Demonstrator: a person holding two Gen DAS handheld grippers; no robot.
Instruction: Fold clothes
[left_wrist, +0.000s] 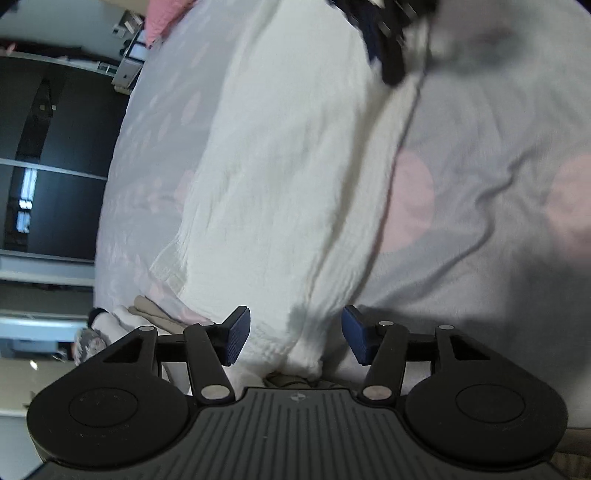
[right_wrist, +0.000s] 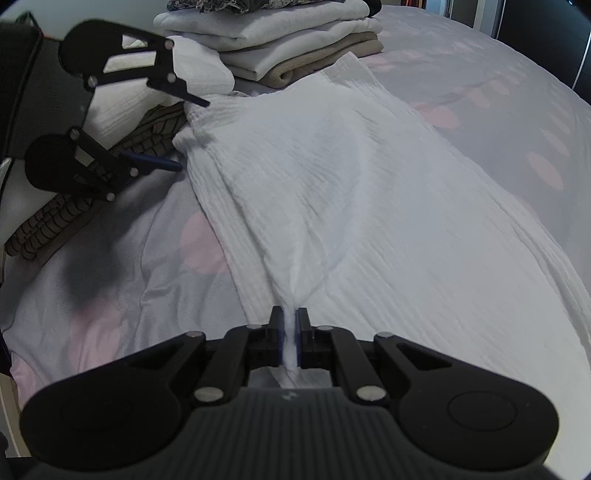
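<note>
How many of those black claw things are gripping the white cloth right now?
1. The right gripper is pinched shut on the white cloth at its near edge; the left gripper hangs open over the far end, holding nothing.

white garment (right_wrist: 351, 192) — crinkled, matt cloth

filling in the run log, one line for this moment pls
right claw shut on white garment | left claw open at its far end | bed

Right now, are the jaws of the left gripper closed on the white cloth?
No, the left gripper has its jaws wide apart, with the white cloth lying between them, not pinched.
</note>
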